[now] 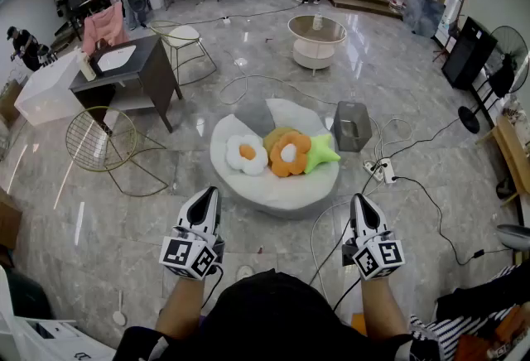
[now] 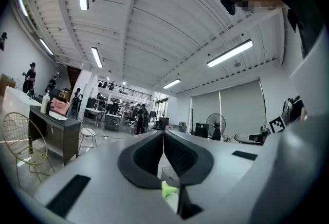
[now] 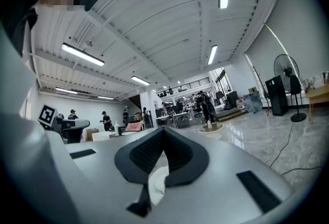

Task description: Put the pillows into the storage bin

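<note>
Three pillows lie on a white floor cushion in the head view: a white flower pillow, an orange flower pillow and a green star pillow. The grey storage bin stands on the floor just right of the cushion. My left gripper and right gripper hover side by side short of the cushion, both shut and holding nothing. In the left gripper view the left gripper has its jaws pressed together, with a sliver of green pillow showing below. The right gripper is likewise shut.
Cables and a power strip trail over the marble floor right of the cushion. A gold wire chair and a dark desk stand to the left. A round coffee table is farther back. People stand at the far end.
</note>
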`<state>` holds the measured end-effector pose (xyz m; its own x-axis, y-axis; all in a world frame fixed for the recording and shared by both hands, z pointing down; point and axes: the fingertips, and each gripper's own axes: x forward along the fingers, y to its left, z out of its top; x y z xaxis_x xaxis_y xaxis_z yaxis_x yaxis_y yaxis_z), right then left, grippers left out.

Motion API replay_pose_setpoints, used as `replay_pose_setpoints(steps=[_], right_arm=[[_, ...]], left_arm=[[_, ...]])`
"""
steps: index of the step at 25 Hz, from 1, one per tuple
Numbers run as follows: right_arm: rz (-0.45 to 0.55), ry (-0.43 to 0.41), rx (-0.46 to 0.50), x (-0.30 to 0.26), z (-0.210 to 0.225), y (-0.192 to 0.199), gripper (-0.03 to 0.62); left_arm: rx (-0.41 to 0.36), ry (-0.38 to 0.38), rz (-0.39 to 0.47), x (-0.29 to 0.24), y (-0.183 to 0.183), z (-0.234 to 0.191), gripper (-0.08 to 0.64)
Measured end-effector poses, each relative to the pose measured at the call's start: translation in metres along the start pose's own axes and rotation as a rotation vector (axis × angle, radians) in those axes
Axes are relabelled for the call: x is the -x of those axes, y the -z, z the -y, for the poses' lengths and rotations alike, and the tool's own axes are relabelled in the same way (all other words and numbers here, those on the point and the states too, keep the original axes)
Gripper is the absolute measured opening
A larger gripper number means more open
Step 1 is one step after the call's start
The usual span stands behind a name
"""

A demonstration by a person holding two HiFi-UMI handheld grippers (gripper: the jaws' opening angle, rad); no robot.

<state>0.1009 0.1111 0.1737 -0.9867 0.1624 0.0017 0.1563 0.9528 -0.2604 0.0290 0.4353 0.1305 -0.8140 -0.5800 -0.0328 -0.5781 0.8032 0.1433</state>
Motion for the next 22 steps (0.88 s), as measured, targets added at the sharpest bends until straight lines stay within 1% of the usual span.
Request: replay_pose_setpoints(steps=[6,9,13,17,20,21,22], right_arm=[[0.004,0.003,-0.018,0.000,0.004,0.001,0.028],[0.008,-0.016,-0.019,-0.002,0.005,-0.001,0.028],[0.038,-0.054,-0.049,0.000,0.003,-0.009,0.028],[0.063,-0.066,-0.035,0.004,0.005,-0.016,0.029],[0.084,-0.084,-0.028,0.004,0.002,-0.024,0.031],[0.087,-0.092,-0.018,0.005,0.000,-0.027,0.082],[0.087,-0.102,-0.010,0.007,-0.003,-0.030,0.271]], left_arm=[[-0.029,0.018,-0.007,-0.003,0.002,0.007,0.021],[-0.032,0.018,-0.008,-0.005,0.004,0.012,0.021],[-0.018,0.003,-0.007,-0.004,0.006,0.016,0.021],[-0.022,0.000,-0.012,-0.002,0.005,0.028,0.021],[-0.029,0.011,0.014,-0.002,-0.004,0.034,0.021],[-0.025,0.028,0.028,-0.001,-0.007,0.038,0.023],[-0.020,0.055,0.042,0.000,-0.010,0.045,0.025]])
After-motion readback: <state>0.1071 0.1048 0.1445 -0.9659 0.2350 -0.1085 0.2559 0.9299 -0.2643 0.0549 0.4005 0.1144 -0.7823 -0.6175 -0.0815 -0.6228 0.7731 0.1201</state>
